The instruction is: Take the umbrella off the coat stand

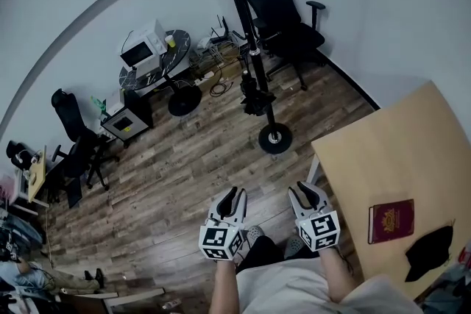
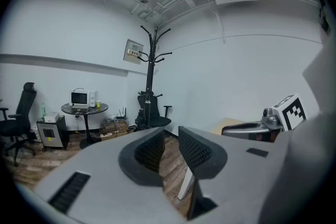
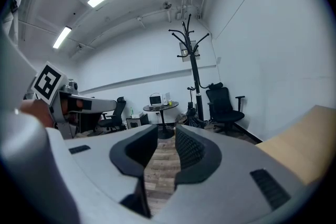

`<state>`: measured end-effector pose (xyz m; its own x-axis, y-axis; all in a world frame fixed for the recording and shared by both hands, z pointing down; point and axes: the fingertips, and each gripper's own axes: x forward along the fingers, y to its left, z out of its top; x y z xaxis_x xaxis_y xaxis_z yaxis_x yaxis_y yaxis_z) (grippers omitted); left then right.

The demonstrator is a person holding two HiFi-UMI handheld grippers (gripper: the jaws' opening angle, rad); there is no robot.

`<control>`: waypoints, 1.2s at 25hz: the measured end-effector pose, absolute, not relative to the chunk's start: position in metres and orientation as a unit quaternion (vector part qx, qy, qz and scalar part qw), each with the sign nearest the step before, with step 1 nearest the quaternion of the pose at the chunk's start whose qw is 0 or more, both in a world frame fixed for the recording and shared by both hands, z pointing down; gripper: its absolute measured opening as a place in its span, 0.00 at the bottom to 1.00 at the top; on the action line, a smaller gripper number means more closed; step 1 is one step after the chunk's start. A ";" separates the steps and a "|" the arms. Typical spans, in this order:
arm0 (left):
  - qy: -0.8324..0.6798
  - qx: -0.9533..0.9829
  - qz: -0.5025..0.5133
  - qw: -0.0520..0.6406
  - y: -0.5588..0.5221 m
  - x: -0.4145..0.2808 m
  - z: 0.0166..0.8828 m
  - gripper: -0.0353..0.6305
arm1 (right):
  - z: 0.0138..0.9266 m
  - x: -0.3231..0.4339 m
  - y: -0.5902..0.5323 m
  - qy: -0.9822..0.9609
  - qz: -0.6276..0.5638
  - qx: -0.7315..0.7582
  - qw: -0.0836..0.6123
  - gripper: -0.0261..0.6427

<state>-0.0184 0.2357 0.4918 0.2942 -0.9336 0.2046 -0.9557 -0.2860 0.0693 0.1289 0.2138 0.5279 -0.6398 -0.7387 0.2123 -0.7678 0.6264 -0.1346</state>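
The black coat stand (image 1: pixel 246 33) rises from a round base (image 1: pixel 274 137) on the wood floor, well ahead of both grippers. A dark folded bundle, seemingly the umbrella (image 1: pixel 255 93), hangs low against its pole; its shape is hard to make out. My left gripper (image 1: pixel 234 196) and right gripper (image 1: pixel 303 195) are held side by side near my body, far short of the stand. In the left gripper view the left gripper (image 2: pixel 170 136) stands open and empty, with the stand (image 2: pixel 150 76) beyond. The right gripper (image 3: pixel 166 134) is likewise open and empty, its view showing the stand (image 3: pixel 193 68).
A light wooden table (image 1: pixel 397 151) stands at my right, bearing a red booklet (image 1: pixel 391 220) and a black cloth item (image 1: pixel 429 252). A black office chair (image 1: pixel 283 11) is behind the stand. A round table with a microwave (image 1: pixel 143 51) and another chair (image 1: pixel 73 130) lie left.
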 end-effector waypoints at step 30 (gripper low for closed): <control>-0.636 0.761 0.023 0.124 0.180 -0.072 0.506 0.19 | 0.540 0.123 0.146 -0.889 0.107 0.435 0.098 0.19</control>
